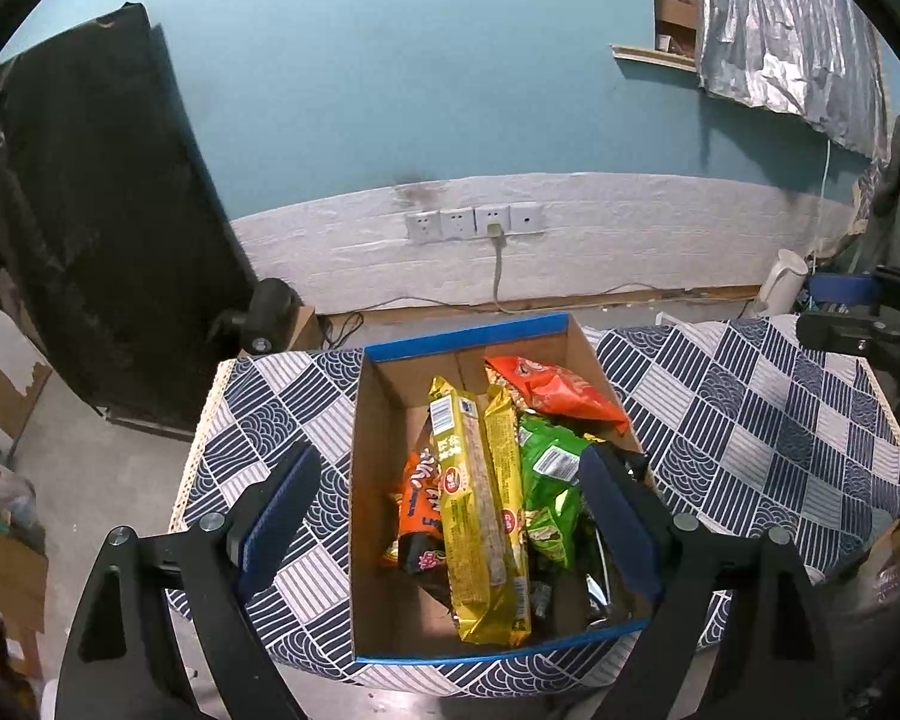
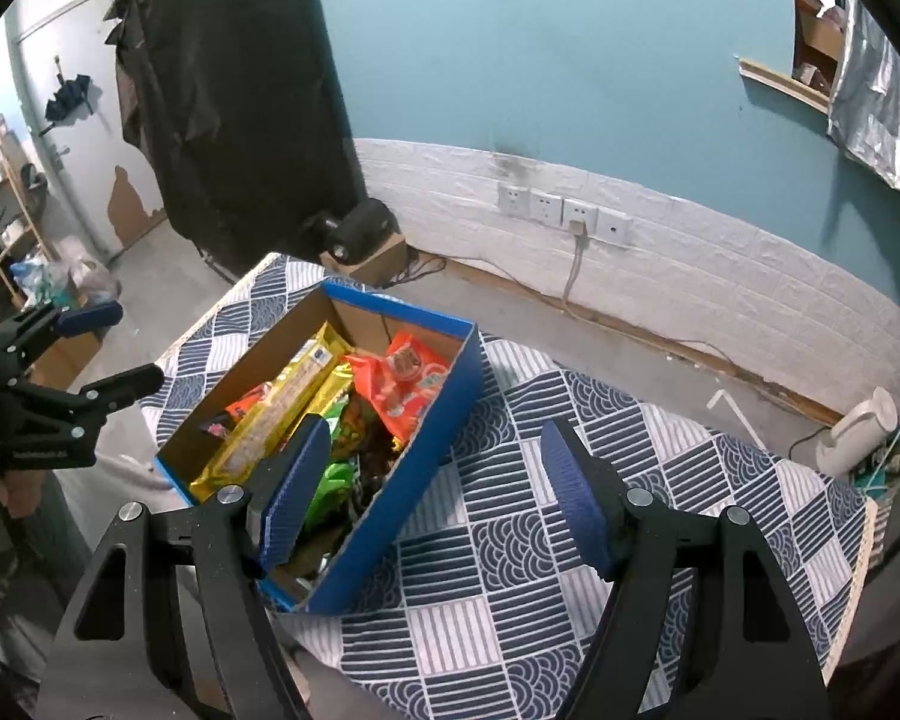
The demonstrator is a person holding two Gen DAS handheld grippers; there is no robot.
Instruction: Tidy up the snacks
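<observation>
A cardboard box with blue outer walls (image 1: 468,337) (image 2: 432,420) stands on the patterned tablecloth. Lying in it are two long yellow packets (image 1: 480,510) (image 2: 282,402), an orange-red bag (image 1: 558,390) (image 2: 408,384), a green bag (image 1: 549,480) (image 2: 330,486) and an orange-and-black packet (image 1: 417,504). My left gripper (image 1: 450,510) hangs open above the box, its fingers spanning the snacks and holding nothing; the right wrist view shows it at the far left (image 2: 111,351). My right gripper (image 2: 435,498) is open over the box's right wall, one finger above the snacks, the other above the cloth.
The blue-and-white checked cloth (image 2: 570,540) covers a small table with bare cloth to the right of the box. Behind are a wall with sockets (image 1: 474,221), a black draped object (image 1: 90,210), a small camera on a carton (image 2: 360,228) and a white kettle (image 2: 858,432) on the floor.
</observation>
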